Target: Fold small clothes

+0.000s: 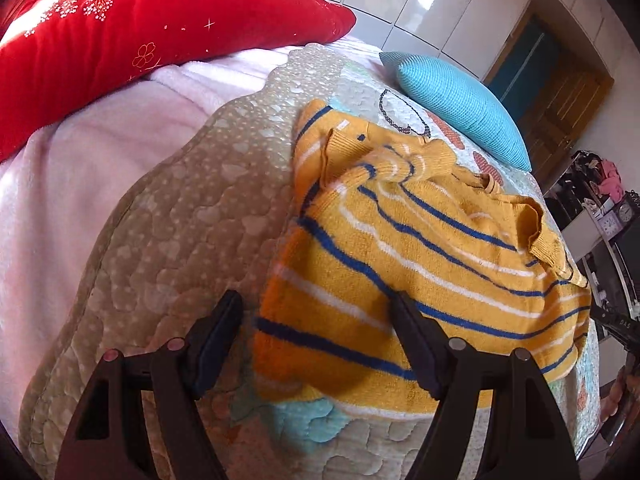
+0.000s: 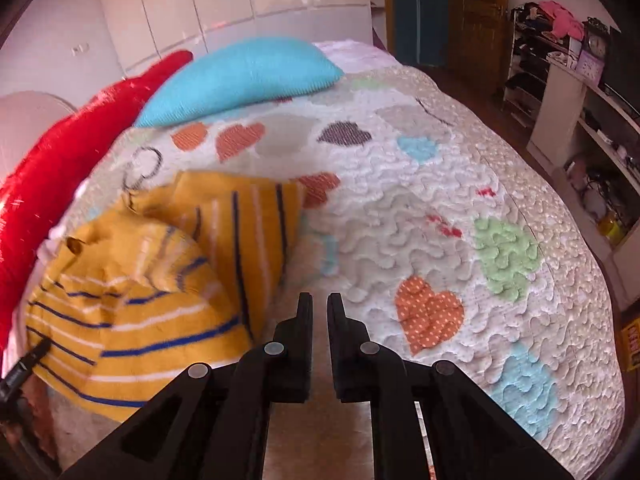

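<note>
A small yellow sweater (image 1: 420,256) with blue and white stripes lies on the bed, on a quilt (image 2: 400,216) with coloured hearts. The sweater is crumpled: its sleeves are bunched and twisted on top of the body, and one ribbed cuff stands up at the side that is right in the left wrist view. Its lower hem is turned toward the left tool.

The left tool (image 1: 316,316) is released, with its two fingers standing wide apart. It points down at the near edge of the sweater. One finger (image 1: 412,332) is over the striped knit, the other (image 1: 218,328) is over the beige border of the quilt just beside the sweater. I cannot tell if the fingers touch the cloth; nothing is pressed between them.

The right tool (image 2: 319,308) is clenched, with only a narrow gap between the fingers, and it grasps nothing. It is above the bare quilt, just beside the sweater, which lies to its left in the right wrist view. A black tip of the other tool shows at the left edge of that view, at the sweater's hem.

A blue pillow (image 1: 460,104) lies beyond the sweater, near it. A red pillow (image 1: 140,40) lies on a pink blanket (image 1: 100,160) beside the quilt. Shelves (image 2: 568,100) with small things stand beside the bed.
</note>
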A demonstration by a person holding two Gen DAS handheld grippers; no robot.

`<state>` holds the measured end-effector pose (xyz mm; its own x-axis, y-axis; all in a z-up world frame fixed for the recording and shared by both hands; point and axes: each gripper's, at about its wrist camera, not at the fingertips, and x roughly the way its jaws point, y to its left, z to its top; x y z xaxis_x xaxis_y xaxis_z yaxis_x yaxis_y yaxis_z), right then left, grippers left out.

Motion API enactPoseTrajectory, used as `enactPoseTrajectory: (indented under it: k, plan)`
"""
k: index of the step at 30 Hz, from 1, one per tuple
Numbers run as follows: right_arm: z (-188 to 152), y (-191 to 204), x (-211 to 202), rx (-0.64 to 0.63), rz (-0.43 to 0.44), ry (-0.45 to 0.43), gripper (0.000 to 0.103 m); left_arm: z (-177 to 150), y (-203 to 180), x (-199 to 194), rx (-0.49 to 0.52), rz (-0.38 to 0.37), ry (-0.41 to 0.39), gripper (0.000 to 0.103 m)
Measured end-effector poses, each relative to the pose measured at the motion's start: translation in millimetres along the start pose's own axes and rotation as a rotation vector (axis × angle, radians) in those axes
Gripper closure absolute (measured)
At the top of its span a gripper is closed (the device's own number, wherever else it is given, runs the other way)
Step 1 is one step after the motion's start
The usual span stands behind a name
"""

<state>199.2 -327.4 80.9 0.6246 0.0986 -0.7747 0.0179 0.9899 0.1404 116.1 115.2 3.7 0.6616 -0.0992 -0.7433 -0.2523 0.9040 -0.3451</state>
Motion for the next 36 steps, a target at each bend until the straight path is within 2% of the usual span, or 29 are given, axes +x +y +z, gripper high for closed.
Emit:
enactPoseTrajectory:
  k: [3,5,6,8,10,13,14,17,21,24,25,27,31,33,36]
  plan:
    - [3.1,42.0,-17.0,-0.047,0.159,-0.05,0.094,-0.1,1.4,0.1,-0.008,-0.009,0.001,0.028]
    - [-0.7,77.0,-7.1,-0.105,0.275,0.002,0.094,-0.9,2.0,-0.8,-0.009,-0.013,-0.002,0.028]
    - [-3.5,92.9,2.8,-0.142,0.303,0.04,0.094,-1.6,2.7,-1.2,-0.013,-0.018,-0.003,0.028]
    - [-8.7,120.0,28.4,-0.219,0.257,0.097,0.094,-1.2,4.8,-1.4,-0.023,-0.029,-0.004,0.028]
    - [-2.8,128.4,61.1,-0.227,0.2,0.138,0.094,-1.1,5.6,-1.3,-0.029,-0.035,-0.003,0.028]
    - [28.3,119.5,95.0,-0.158,0.086,0.099,0.094,-0.9,5.5,-1.0,-0.03,-0.041,-0.002,0.027]
    - [39.4,112.6,104.1,-0.115,0.072,0.096,0.094,-0.5,6.0,-0.9,-0.032,-0.046,-0.001,0.026]
    - [65.0,101.3,127.6,-0.04,0.006,0.123,0.094,2.4,9.0,-1.3,-0.046,-0.066,0.01,0.026]
    - [82.0,115.2,123.8,-0.099,-0.059,0.108,0.09,7.5,18.1,-4.7,-0.078,-0.124,0.043,0.026]
    - [81.2,141.2,92.8,-0.143,-0.015,0.034,0.074,10.3,28.9,-15.7,-0.101,-0.166,0.053,0.026]
    - [76.4,155.3,82.1,-0.175,0.009,0.019,0.073,11.3,33.6,-21.7,-0.109,-0.167,0.042,0.026]
    - [60.8,187.2,66.6,-0.255,0.087,0.023,0.073,14.2,43.3,-34.3,-0.117,-0.13,0.005,0.026]
    - [14.3,257.0,66.2,-0.426,0.234,0.119,0.073,19.4,61.9,-57.1,-0.123,0.082,-0.118,0.026]
    - [-3.9,288.8,75.3,-0.498,0.232,0.138,0.073,20.8,71.2,-61.7,-0.137,0.132,-0.142,0.026]
    - [-17.3,329.4,97.7,-0.547,0.193,0.154,0.073,22.4,85.2,-63.6,-0.177,0.126,-0.14,0.026]
